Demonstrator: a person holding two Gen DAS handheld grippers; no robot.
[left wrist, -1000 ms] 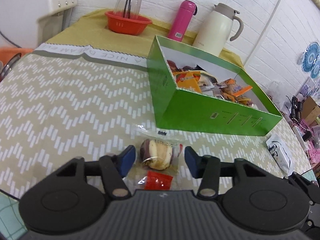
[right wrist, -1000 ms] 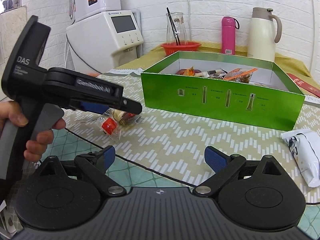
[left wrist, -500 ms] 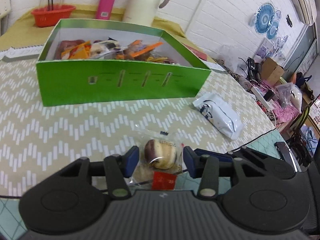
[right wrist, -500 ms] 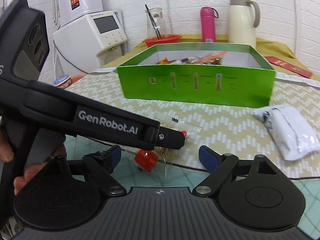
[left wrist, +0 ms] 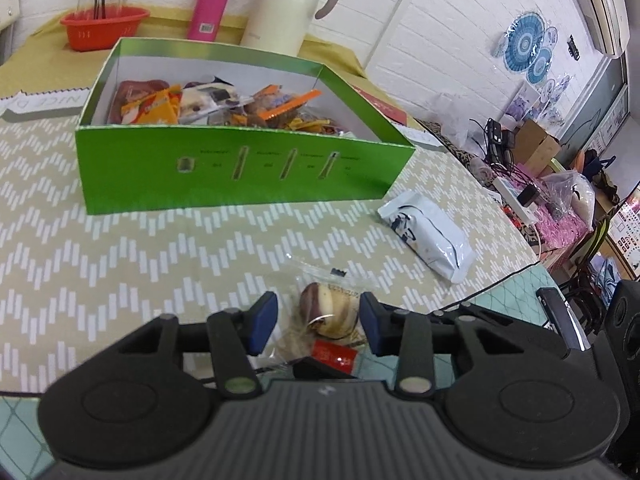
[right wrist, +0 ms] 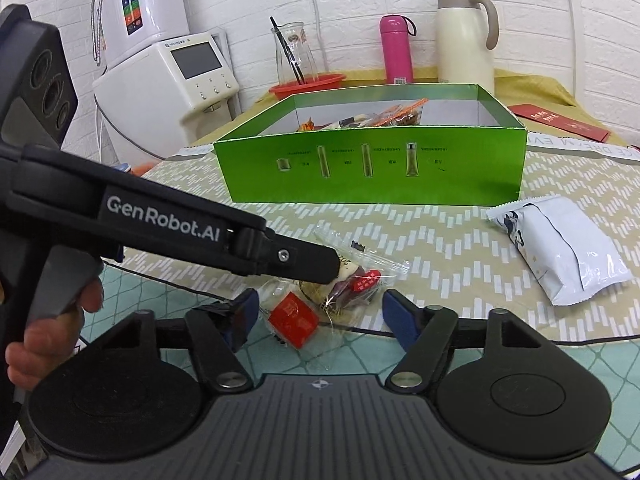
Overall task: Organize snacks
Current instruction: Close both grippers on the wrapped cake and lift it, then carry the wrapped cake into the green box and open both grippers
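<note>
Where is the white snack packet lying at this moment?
In both views the white snack packet lies on the tablecloth at the right, off the near right corner of the green box.

I see a shiny green cardboard box (right wrist: 372, 168) at twelve o'clock, a clear crinkly plastic snack wrapper (right wrist: 340, 280), a smooth white packet (right wrist: 560, 248), and a soft cloth tablecloth (left wrist: 120, 248).

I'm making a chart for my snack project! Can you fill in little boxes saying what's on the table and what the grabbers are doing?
box: green box, open, many snacks inside
loose snack 1: clear-wrapped pastry, between left gripper pads, which have just been closing
loose snack 2: white packet, flat on tablecloth, right of the pastry
right gripper: open, holding nothing
behind box: pink bottle, cream jug
</note>
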